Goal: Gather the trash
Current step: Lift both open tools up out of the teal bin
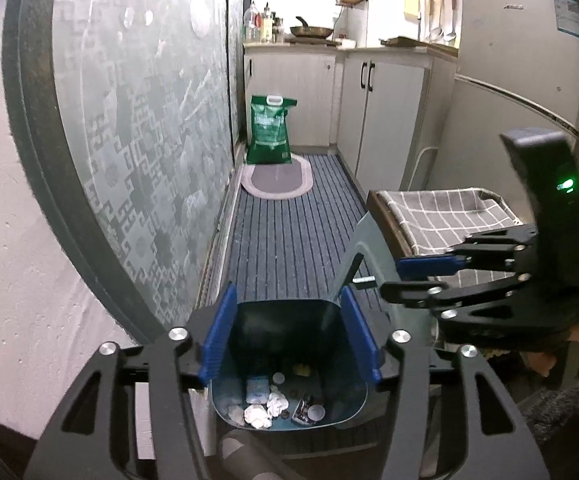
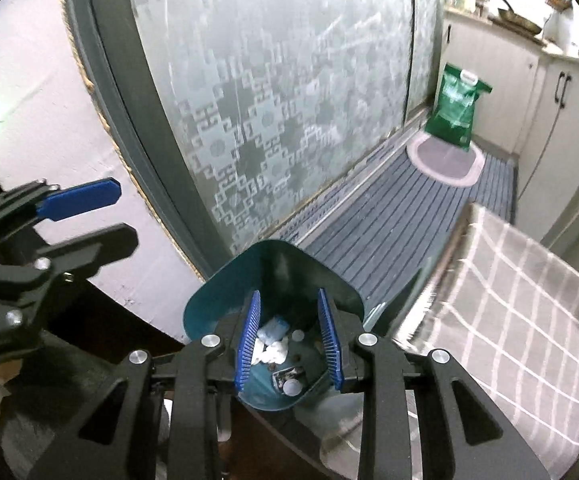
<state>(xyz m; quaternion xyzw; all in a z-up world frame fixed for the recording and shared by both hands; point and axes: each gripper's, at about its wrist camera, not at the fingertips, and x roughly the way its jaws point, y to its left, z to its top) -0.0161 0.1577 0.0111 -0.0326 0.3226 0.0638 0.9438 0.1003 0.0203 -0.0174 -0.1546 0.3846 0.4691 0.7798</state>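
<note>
Looking down into the teal trash bin (image 1: pixel 289 360), most of the job seems done: crumpled tissues (image 1: pixel 259 414), a bottle cap (image 1: pixel 316 413) and a wrapper already sit at its bottom, and I can't spot loose trash on the striped floor mat (image 1: pixel 289 232) beyond the bin. The left hand-held gripper (image 1: pixel 293 340) hovers over the bin, jaws spread and empty; the right hand-held gripper (image 2: pixel 291 344) stands narrower above it, also holding nothing. Room's tight: patterned glass door (image 1: pixel 141 120) hard on one side of the bin, checkered-cloth tabletop (image 1: pixel 445 216) on the other.
</note>
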